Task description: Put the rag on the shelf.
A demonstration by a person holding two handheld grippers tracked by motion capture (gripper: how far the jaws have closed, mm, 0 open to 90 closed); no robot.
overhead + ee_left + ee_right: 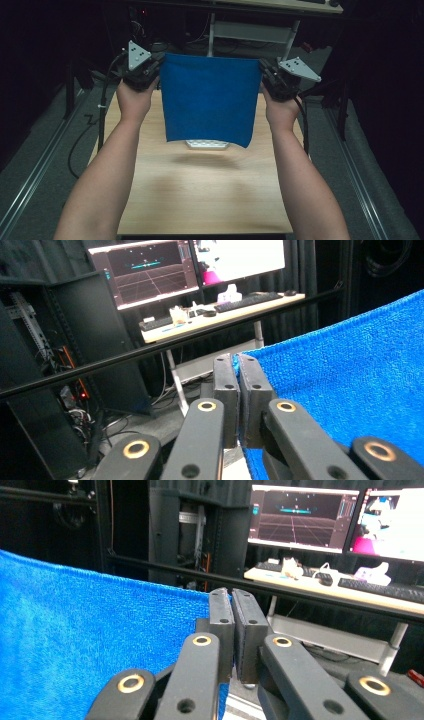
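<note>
A blue cloth [209,100] hangs spread flat in the air above the wooden table [210,190], held by its two top corners. My left gripper [159,66] is shut on the top left corner. My right gripper [262,70] is shut on the top right corner. In the left gripper view the jaws of the left gripper [237,362] pinch the cloth's [350,380] edge. In the right gripper view the right gripper [231,599] clamps the other corner of the cloth [85,645]. The cloth's lower edge hangs just above the table.
A small white perforated object [207,144] lies on the table behind the cloth's lower edge, partly hidden. A desk [220,315] with monitors [300,517] and a keyboard stands beyond the table. A dark horizontal bar [310,595] crosses behind the cloth.
</note>
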